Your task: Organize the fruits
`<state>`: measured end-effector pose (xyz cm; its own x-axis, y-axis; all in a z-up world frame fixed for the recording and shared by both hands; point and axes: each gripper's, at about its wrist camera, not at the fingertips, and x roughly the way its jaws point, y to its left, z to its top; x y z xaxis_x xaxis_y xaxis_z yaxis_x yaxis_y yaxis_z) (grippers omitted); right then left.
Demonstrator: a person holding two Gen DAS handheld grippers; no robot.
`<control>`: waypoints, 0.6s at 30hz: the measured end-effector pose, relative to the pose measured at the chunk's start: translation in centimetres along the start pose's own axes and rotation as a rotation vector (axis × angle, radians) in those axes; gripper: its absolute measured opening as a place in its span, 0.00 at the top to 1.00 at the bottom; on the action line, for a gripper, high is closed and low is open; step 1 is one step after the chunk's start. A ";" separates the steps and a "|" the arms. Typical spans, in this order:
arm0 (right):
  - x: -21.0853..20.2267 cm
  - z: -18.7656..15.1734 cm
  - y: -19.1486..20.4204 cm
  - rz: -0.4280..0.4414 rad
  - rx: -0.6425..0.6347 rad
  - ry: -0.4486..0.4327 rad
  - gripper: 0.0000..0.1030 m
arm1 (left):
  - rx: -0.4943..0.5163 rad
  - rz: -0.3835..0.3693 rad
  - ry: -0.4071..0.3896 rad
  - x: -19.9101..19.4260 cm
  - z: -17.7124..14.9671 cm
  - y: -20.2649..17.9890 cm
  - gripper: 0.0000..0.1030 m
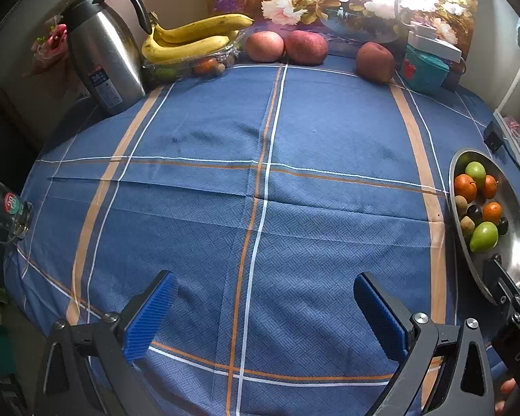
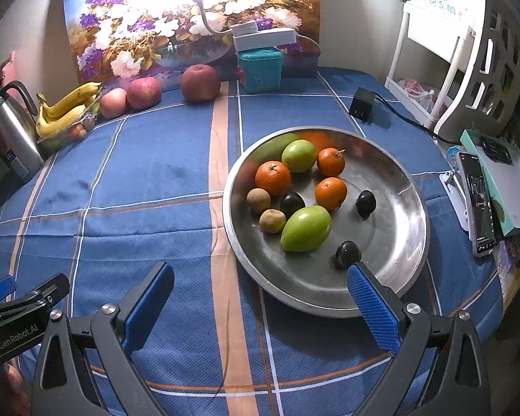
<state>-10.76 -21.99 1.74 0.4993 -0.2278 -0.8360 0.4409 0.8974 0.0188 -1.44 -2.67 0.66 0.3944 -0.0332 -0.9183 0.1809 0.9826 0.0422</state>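
Observation:
A round steel bowl (image 2: 398, 208) sits on the blue checked tablecloth (image 2: 138, 190) and holds several small fruits: oranges (image 2: 272, 177), green fruits (image 2: 305, 228), dark plums (image 2: 365, 203) and brown ones (image 2: 258, 200). My right gripper (image 2: 260, 298) is open just before the bowl's near rim, its right finger over the rim. My left gripper (image 1: 265, 312) is open above bare cloth, with the bowl (image 1: 516, 242) far to its right. At the table's back lie bananas (image 1: 190, 40) on a clear tray (image 1: 190, 66) of small fruit, and three red apples (image 1: 306, 48).
A steel thermos jug (image 1: 102, 55) stands back left and a glass mug (image 1: 10, 211) sits at the left edge. A teal box (image 2: 260, 69) and black adapter (image 2: 362, 104) lie at the back. A phone (image 2: 478, 204) and a box sit right of the bowl.

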 end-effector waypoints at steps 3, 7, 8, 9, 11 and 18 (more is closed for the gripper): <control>0.0 0.0 0.0 0.001 -0.001 0.003 0.03 | -0.001 -0.002 0.001 0.0 0.0 0.0 0.00; 0.1 0.0 0.0 0.002 0.000 0.008 0.03 | -0.005 -0.003 0.005 0.1 0.0 0.0 0.00; 0.1 0.0 0.0 0.002 0.000 0.007 0.03 | -0.006 -0.003 0.004 0.1 0.0 0.0 0.00; 0.1 0.0 0.0 0.002 0.000 0.007 0.03 | -0.007 -0.002 0.004 0.1 0.0 0.0 0.00; 0.1 0.0 0.0 0.002 -0.001 0.008 0.03 | -0.008 -0.002 0.005 0.1 0.0 0.0 0.00; 0.2 0.0 0.0 0.002 -0.001 0.012 0.03 | -0.010 -0.002 0.007 0.1 0.1 0.1 0.00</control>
<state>-10.70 -22.01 1.58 0.4912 -0.2214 -0.8424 0.4388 0.8984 0.0198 -1.32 -2.62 0.56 0.3882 -0.0337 -0.9210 0.1727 0.9843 0.0368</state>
